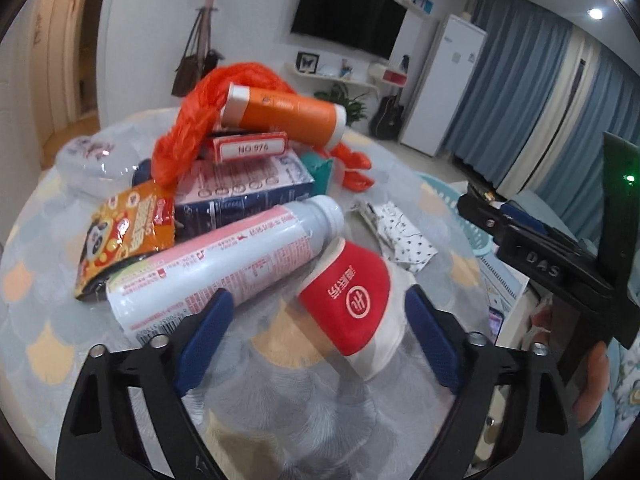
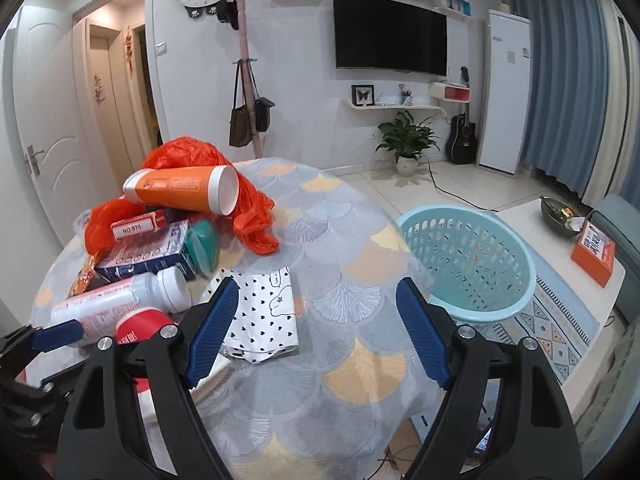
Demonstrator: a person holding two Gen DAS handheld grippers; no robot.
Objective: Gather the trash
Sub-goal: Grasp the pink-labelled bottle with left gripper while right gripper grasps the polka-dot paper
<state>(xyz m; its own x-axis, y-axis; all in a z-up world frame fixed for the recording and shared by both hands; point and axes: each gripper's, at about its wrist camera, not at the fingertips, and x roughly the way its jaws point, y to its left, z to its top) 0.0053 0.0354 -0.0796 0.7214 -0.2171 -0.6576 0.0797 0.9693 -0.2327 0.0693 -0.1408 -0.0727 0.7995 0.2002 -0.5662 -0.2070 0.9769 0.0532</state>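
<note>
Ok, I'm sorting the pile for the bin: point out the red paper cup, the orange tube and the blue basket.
red paper cup (image 1: 352, 300), left wrist view, on its red printed side.
orange tube (image 2: 180, 190), right wrist view, middle of its orange body.
blue basket (image 2: 516, 256), right wrist view, on its far rim.

Two bottles (image 1: 224, 264), two boxes (image 1: 244, 188), one cup (image 1: 352, 300), one basket (image 2: 468, 256).

left hand-held gripper (image 1: 320, 332): jaws apart, tilted down | right hand-held gripper (image 2: 316, 324): jaws apart, seemingly empty
</note>
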